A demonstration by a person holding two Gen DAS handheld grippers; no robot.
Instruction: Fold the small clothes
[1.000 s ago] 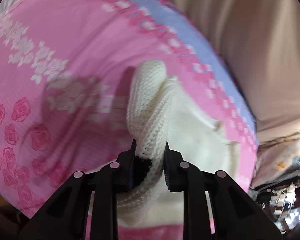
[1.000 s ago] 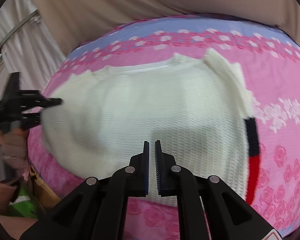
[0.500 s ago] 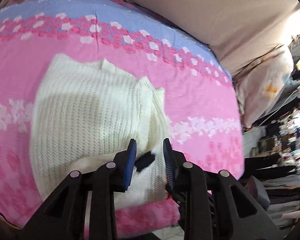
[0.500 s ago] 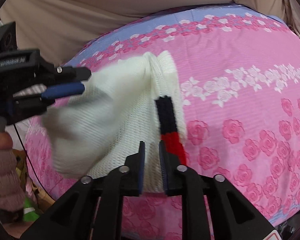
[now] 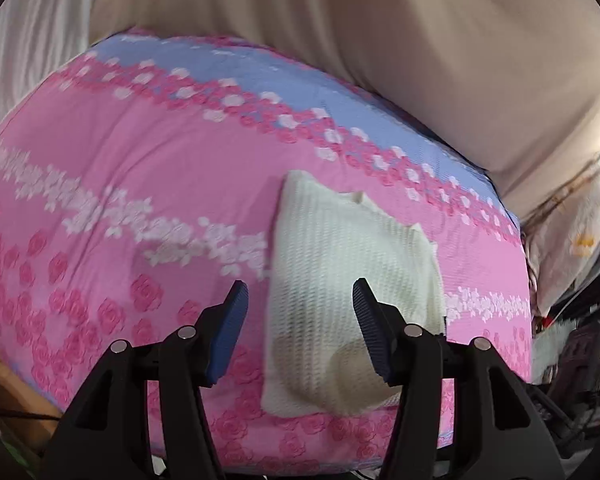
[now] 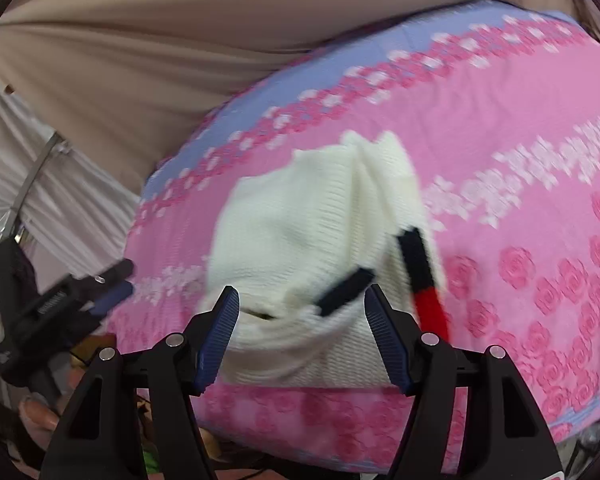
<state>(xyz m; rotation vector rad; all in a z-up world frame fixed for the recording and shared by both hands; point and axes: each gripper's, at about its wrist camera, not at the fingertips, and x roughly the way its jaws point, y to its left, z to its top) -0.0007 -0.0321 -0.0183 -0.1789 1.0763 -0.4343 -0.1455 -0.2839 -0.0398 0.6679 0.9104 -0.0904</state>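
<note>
A small cream knit sweater (image 5: 340, 280) lies folded on the pink floral bedcover (image 5: 140, 184) near the bed's front edge. In the right wrist view the sweater (image 6: 300, 240) shows black and red cuff bands (image 6: 420, 272) on its right side. My left gripper (image 5: 300, 320) is open and empty, above and in front of the sweater. My right gripper (image 6: 300, 328) is open and empty, just in front of the sweater's near edge. The left gripper also shows at the left of the right wrist view (image 6: 100, 292).
A beige curtain (image 5: 420, 40) hangs behind the bed. A pillow (image 5: 576, 240) and cluttered items lie off the bed's right end. The bed's front edge drops off below the grippers. A metal rail (image 6: 32, 176) and white fabric stand at the left.
Both grippers have opened and let go of the sweater, then pulled back from it. The sweater now lies folded and at rest on the bedcover.
</note>
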